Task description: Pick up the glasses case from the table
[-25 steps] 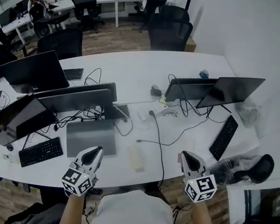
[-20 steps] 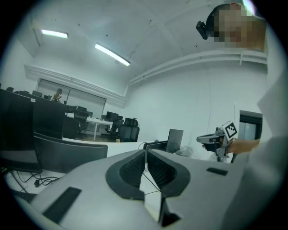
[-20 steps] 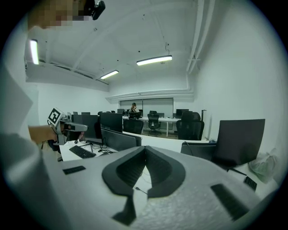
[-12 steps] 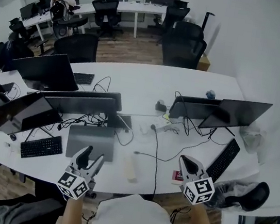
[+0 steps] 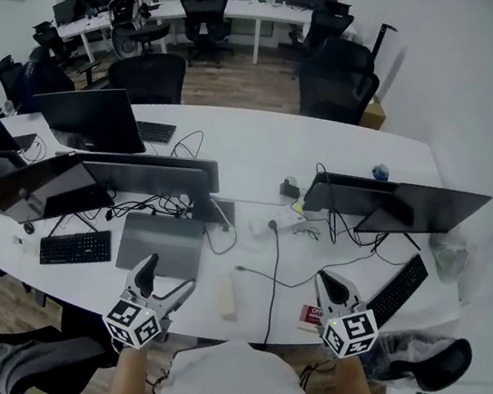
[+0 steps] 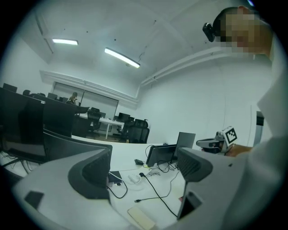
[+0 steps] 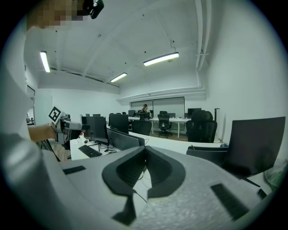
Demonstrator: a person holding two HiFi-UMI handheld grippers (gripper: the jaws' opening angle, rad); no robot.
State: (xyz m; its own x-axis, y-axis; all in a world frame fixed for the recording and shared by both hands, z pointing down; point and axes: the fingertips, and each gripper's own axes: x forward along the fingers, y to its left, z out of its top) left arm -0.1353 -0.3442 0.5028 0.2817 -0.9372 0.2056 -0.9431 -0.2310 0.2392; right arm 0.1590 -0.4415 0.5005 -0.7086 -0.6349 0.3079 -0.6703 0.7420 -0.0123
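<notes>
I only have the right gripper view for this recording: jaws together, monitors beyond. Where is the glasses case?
Observer: In the head view, the pale oblong glasses case lies on the white table near its front edge, between the left gripper and the right gripper.
Operator: Is the left gripper on it?
Observer: No. The left gripper's jaws are opening with nothing between them, apart from the case.
Operator: Anything close to the case?
Observer: A black cable runs past its right side without touching it.

Left grey plastic claw held low and forward, jaws opening wide with nothing between them, right grey plastic claw alongside, jaws pressed together, empty
</notes>
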